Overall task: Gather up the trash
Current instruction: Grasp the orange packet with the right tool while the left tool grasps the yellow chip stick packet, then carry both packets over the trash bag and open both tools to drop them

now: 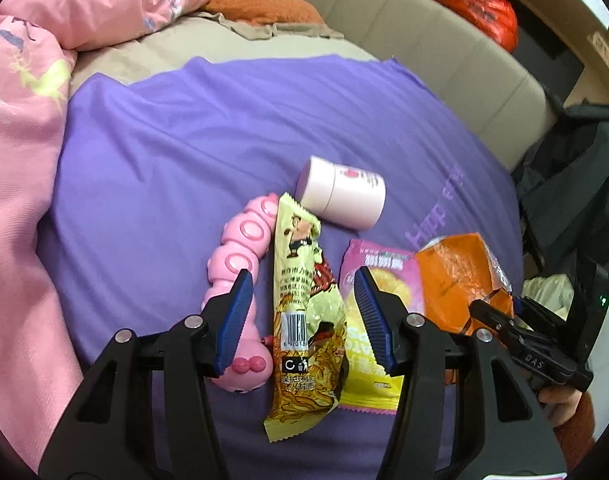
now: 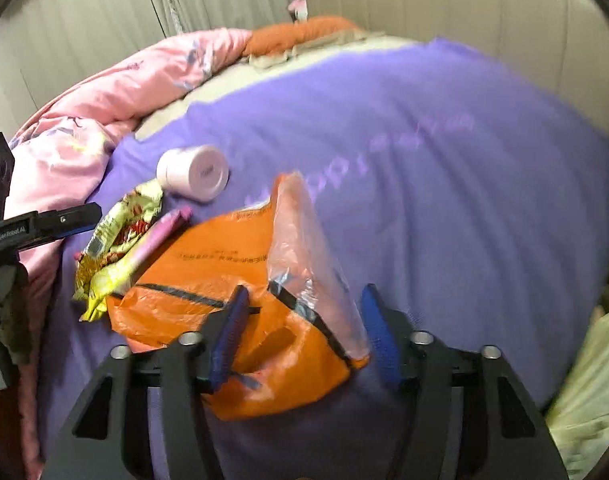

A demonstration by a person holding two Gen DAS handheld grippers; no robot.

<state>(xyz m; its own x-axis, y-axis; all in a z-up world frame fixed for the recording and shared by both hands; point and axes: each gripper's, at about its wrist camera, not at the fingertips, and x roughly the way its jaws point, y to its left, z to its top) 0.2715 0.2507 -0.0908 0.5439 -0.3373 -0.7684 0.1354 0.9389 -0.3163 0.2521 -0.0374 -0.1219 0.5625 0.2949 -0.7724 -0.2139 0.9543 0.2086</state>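
A yellow snack wrapper [image 1: 304, 320] lies on the purple sheet [image 1: 184, 152], between the open fingers of my left gripper [image 1: 302, 312]. A pink-and-yellow wrapper [image 1: 368, 344] lies right of it, partly under the right finger. An orange plastic bag [image 1: 452, 280] lies further right. In the right wrist view my right gripper [image 2: 304, 336] is open with the orange bag [image 2: 208, 264] between its fingers; the jaws are not closed on it. Both wrappers show there too, the yellow one [image 2: 116, 236] and the pink one [image 2: 160, 236].
A pink caterpillar toy [image 1: 240, 280] lies left of the yellow wrapper. A pink jar [image 1: 340, 192] lies on its side behind them. A pink duvet [image 1: 20, 160] is bunched at the left. The beige headboard [image 1: 444, 40] runs along the back.
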